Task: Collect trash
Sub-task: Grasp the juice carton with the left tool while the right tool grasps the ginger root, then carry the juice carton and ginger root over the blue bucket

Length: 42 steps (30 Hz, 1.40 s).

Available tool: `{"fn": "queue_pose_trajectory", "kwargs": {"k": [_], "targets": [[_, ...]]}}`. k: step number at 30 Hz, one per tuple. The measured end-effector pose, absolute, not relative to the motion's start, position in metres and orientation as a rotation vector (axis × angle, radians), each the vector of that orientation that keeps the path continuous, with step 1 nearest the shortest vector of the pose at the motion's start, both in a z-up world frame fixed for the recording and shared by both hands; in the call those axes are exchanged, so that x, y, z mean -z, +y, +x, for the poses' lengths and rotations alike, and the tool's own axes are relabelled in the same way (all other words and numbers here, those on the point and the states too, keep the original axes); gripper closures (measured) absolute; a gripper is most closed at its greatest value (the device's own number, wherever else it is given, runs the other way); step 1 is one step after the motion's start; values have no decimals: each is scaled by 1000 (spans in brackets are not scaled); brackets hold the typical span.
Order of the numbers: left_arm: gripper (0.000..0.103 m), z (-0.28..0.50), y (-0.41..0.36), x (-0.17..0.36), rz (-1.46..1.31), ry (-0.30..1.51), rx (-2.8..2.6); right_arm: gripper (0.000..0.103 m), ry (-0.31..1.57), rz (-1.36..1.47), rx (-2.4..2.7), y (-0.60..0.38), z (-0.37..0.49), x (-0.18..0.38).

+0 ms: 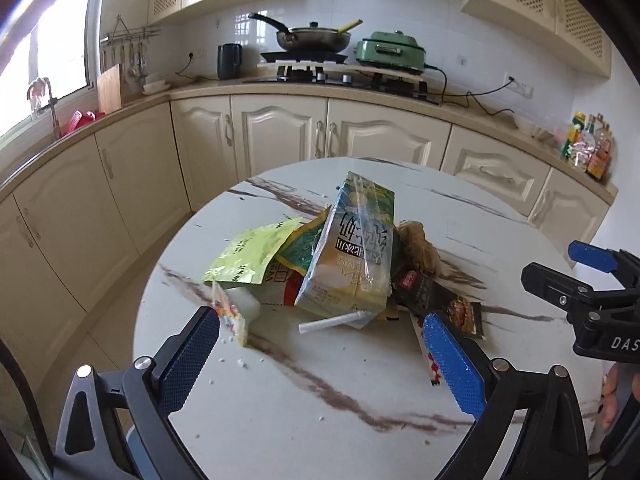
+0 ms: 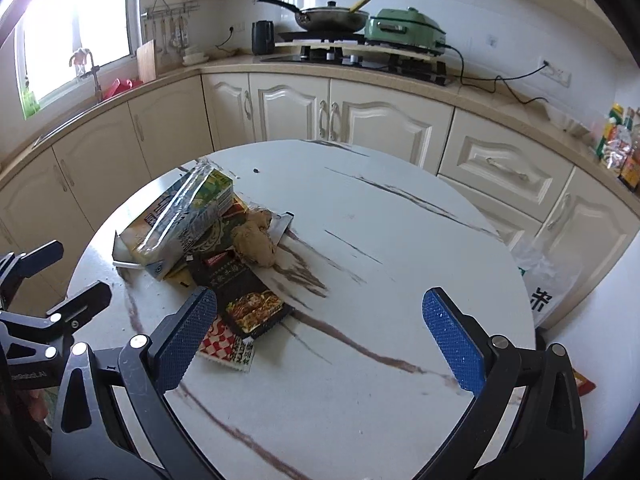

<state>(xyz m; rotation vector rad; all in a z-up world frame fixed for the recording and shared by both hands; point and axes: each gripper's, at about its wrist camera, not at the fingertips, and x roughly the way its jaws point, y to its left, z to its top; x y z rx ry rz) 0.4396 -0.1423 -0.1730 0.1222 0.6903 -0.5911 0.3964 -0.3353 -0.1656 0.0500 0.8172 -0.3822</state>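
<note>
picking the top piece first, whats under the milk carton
The milk carton leans on a green bag, a dark wrapper and a white straw. Whatever lies beneath its middle is hidden.

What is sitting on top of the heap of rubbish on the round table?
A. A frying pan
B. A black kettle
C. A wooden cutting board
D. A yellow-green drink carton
D: the carton leans across the wrappers in the pile on the table; the pan, kettle and board are all back on the counter.
</note>
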Motion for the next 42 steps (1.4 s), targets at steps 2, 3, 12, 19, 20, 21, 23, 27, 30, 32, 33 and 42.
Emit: {"fn": "queue_pose_trajectory", "kwargs": {"k": [2,3,12,19,20,21,23,27,30,32,33,42], "targets": [[10,461,-153,177,136,705,609,0,826,63,363,-343,406,172],[12,471,-158,178,147,706,605,0,835,67,359,-347,411,176],[54,516,-187,192,179,750,644,0,877,97,281,-356,446,201],[54,490,-137,173,112,696,634,2,919,110,199,-346,484,221],[54,488,-130,170,104,690,635,6,928,114,193,-345,489,224],[54,483,-122,168,100,683,635,19,933,117,183,-345,494,227],[54,476,-109,163,101,670,633,47,954,121,171,-344,503,232],[54,453,-84,155,94,651,631,65,972,131,149,-344,507,237],[54,439,-65,148,79,641,635,66,955,138,178,-344,499,232],[55,430,-51,143,61,634,637,66,928,143,211,-346,488,223],[55,423,-40,141,50,628,637,66,913,141,226,-344,482,215],[56,350,66,125,-51,573,574,66,752,86,150,-261,434,128]]}}
